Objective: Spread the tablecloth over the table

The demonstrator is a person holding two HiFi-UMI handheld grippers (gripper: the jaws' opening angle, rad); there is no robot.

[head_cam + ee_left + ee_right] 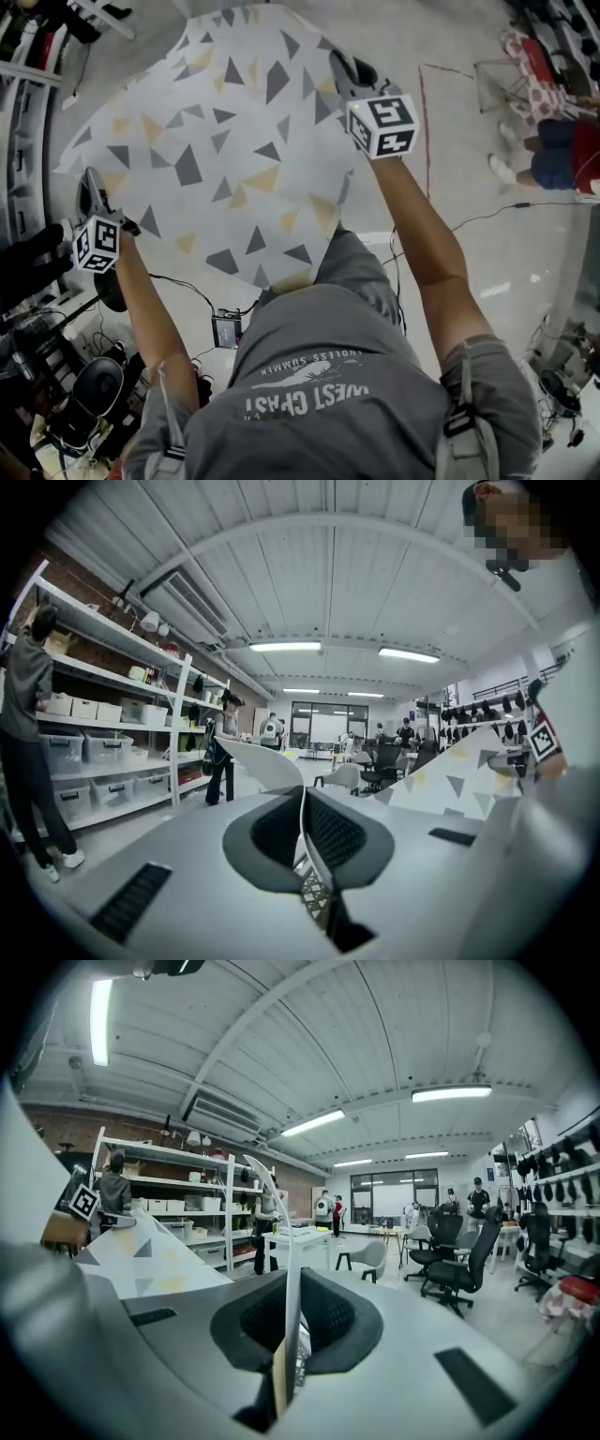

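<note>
The tablecloth (225,141), white with grey and yellow triangles, hangs stretched in the air between my two grippers and hides whatever is under it. My left gripper (89,180) is shut on its near left corner. My right gripper (339,64) is shut on the right corner, held higher and further out. In the left gripper view the cloth's thin edge (302,803) runs between the shut jaws of the left gripper (302,799), and the cloth (459,780) billows at the right. In the right gripper view the right gripper (291,1297) pinches the cloth edge (290,1241). No table shows.
A person in a red top (562,150) stands at the right by a red floor line (424,122). Cables and a black box (227,328) lie on the floor near my feet. Shelving (103,724) and office chairs (459,1260) stand further off, with several people.
</note>
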